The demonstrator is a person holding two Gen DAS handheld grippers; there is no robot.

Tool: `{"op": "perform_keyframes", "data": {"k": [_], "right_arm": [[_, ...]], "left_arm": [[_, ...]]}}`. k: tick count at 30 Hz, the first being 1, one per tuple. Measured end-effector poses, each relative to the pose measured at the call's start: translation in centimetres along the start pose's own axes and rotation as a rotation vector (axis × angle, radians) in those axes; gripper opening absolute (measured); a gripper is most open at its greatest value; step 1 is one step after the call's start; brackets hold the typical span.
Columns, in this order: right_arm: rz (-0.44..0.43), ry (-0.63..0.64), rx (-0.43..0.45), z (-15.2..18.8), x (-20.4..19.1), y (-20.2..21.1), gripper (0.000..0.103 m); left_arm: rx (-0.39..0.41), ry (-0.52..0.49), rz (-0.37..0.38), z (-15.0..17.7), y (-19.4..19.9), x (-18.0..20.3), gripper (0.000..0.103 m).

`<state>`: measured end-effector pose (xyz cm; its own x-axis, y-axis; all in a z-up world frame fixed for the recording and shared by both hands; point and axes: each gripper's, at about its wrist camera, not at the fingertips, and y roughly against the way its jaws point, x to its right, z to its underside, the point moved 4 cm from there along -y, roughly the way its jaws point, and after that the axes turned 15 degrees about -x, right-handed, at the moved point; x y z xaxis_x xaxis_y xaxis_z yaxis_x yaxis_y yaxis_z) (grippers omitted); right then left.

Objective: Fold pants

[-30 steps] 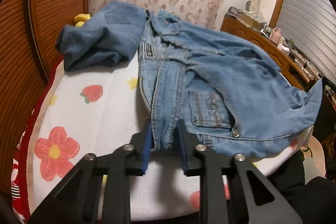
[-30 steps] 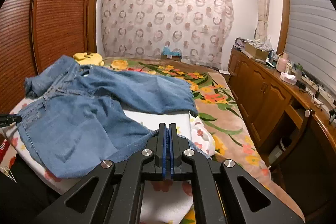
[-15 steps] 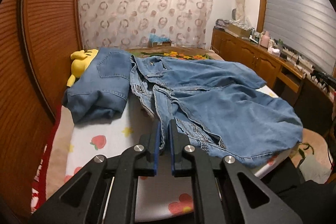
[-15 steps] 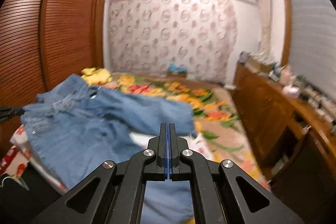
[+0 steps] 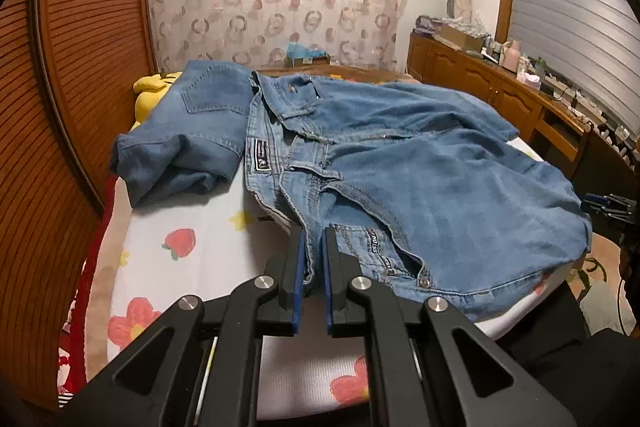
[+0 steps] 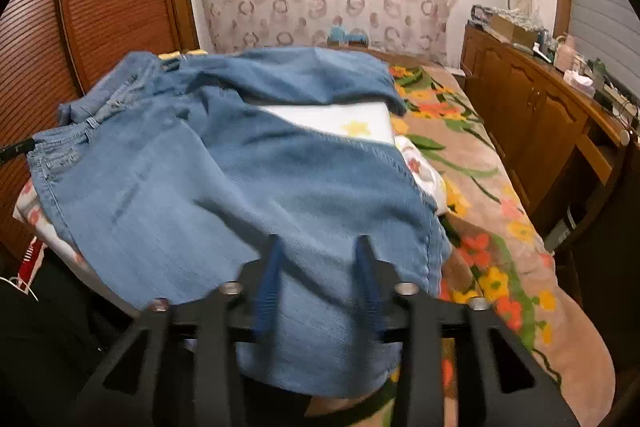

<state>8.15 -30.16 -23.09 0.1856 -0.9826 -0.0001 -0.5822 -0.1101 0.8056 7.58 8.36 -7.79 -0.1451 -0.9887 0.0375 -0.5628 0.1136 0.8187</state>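
Observation:
A pair of light blue jeans [image 5: 420,179] lies spread across the bed, waistband toward the left and legs running right. My left gripper [image 5: 312,259] is shut on a fold of denim at the near waistband edge. In the right wrist view the jeans [image 6: 224,187] fill the middle, one leg over the bed's near corner. My right gripper [image 6: 318,263] hovers just above that leg with its jaws opening. Its blurred fingers [image 6: 272,267] stand well apart, with denim under the gap and nothing pressed between the pads.
A second folded denim garment [image 5: 180,135] lies at the far left beside a yellow plush toy [image 5: 148,95]. The white flowered sheet [image 5: 188,239] tops the bed. A wooden louvred wardrobe [image 5: 80,67] stands left, and a cluttered wooden cabinet [image 6: 540,115] runs along the right.
My right gripper has dropped from high above the bed onto the jeans leg and its jaws have parted. My left gripper has kept its hold on the waistband and risen a little.

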Motion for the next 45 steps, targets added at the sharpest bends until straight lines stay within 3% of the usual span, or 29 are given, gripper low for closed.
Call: {"op": "perform_keyframes", "data": {"k": [7, 8, 9, 10, 14, 24, 28, 31, 35, 39, 41, 44, 45], "right_arm": [[0.03, 0.059, -0.037, -1.9, -0.6, -1.5, 0.049], [0.027, 0.065, -0.036, -2.0, -0.6, -1.3, 0.042], [0.018, 0.073, -0.038, -2.0, -0.6, -1.1, 0.014], [0.03, 0.087, -0.041, -2.0, -0.7, -1.1, 0.001], [0.066, 0.143, 0.004, -2.4, -1.0, 0.9, 0.0], [0.084, 0.16, 0.225, -7.3, -0.8, 8.7, 0.0], [0.063, 0.179, 0.279, -8.6, -2.0, 9.9, 0.0], [0.06, 0.194, 0.249, -9.0, -2.9, 7.6, 0.0], [0.054, 0.196, 0.139, -9.2, -2.7, 2.1, 0.0], [0.026, 0.135, 0.057, -8.8, -1.9, -1.3, 0.001], [-0.013, 0.098, 0.05, -8.2, -1.2, -1.2, 0.011], [-0.011, 0.064, 0.057, -7.3, 0.3, 0.0, 0.04], [-0.011, 0.058, 0.061, -7.3, 0.3, 0.6, 0.043]], "left_arm": [[0.009, -0.019, 0.011, 0.2, 0.2, 0.8, 0.008], [0.021, -0.022, 0.011, 0.1, 0.7, 0.9, 0.008], [0.031, -0.022, 0.012, 0.0, 1.2, 1.0, 0.008], [0.048, -0.018, 0.012, -0.2, 1.8, 0.9, 0.008], [0.107, -0.024, 0.028, -1.2, 4.3, 1.3, 0.008], [0.237, -0.065, 0.018, -3.2, 11.2, 2.3, 0.002], [0.224, -0.085, 0.009, -2.8, 11.3, 2.3, 0.002], [0.175, -0.069, 0.023, -2.1, 9.3, 1.6, 0.002], [0.1, -0.045, 0.021, -1.0, 5.9, 0.6, 0.002], [0.059, -0.027, 0.012, -0.2, 4.1, 0.3, 0.002], [0.04, -0.021, 0.007, 0.3, 3.3, 0.0, 0.002], [0.021, -0.015, 0.005, 0.9, 2.4, 0.0, 0.002], [0.018, -0.013, 0.007, 1.0, 2.2, 0.0, 0.002]]}}
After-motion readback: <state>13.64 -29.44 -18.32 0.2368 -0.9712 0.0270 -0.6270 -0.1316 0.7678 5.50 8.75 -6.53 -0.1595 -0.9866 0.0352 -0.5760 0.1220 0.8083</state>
